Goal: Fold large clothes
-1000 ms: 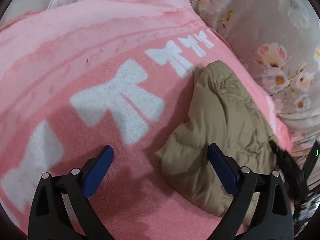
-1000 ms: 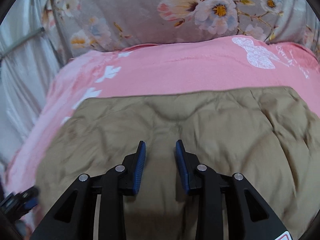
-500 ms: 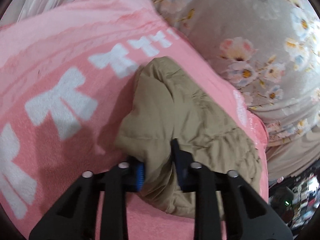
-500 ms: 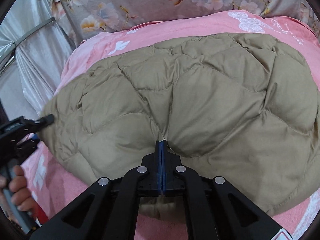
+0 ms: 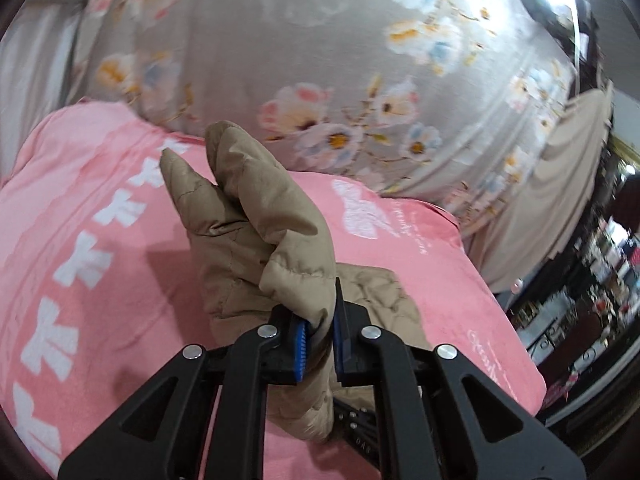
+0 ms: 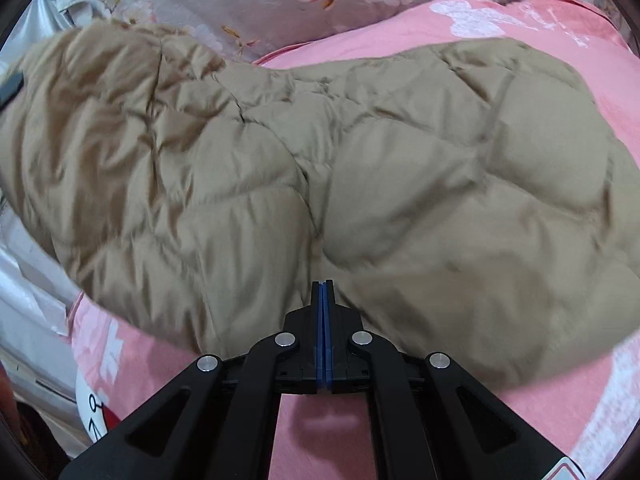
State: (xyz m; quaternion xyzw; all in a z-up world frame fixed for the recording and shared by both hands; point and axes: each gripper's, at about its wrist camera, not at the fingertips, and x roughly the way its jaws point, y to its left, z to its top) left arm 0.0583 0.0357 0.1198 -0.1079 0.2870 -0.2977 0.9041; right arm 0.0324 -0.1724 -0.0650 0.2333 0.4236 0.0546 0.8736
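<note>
Left tool (image 5: 318, 350) clamps a bunched fold of my tan puffer jacket (image 5: 256, 224); right tool (image 6: 324, 336) pinches its near edge above the pink blanket (image 6: 580, 40).

Left gripper (image 5: 319, 350): matte black plastic linkage arms with triangular cut-outs, each joint capped by a round silver screw head, four across, and ribbed blue pads (image 5: 301, 354) lining the inner faces of both fingers. Right gripper (image 6: 323, 312): the same black frame, silver screw heads and blue pads, with a red-and-white label at the frame's outer right corner.
</note>
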